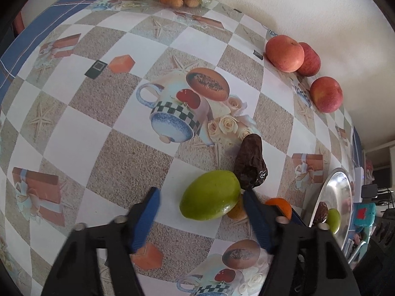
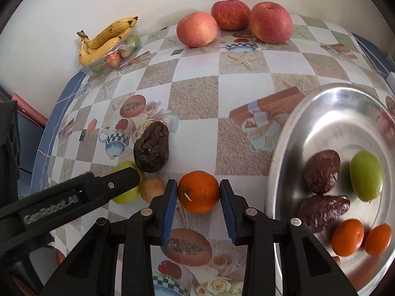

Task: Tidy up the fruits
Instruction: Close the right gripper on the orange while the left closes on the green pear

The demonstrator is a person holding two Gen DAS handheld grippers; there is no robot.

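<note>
The right claw [image 2: 198,201] hugged the orange [image 2: 198,191]; the left claw [image 1: 201,203] gaped wide, green fruit [image 1: 210,195] between its fingers.

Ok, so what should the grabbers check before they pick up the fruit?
1. Orange sits between the right gripper pads: ok.
2. Right pads actually squeezing it: cannot tell.
3. Left gripper open wide enough for the green fruit: ok.
4. Green fruit free of neighbours: not ok, the dark wrinkled fruit and a small yellow-brown fruit crowd it.
5. Room left on the metal plate: ok.
</note>
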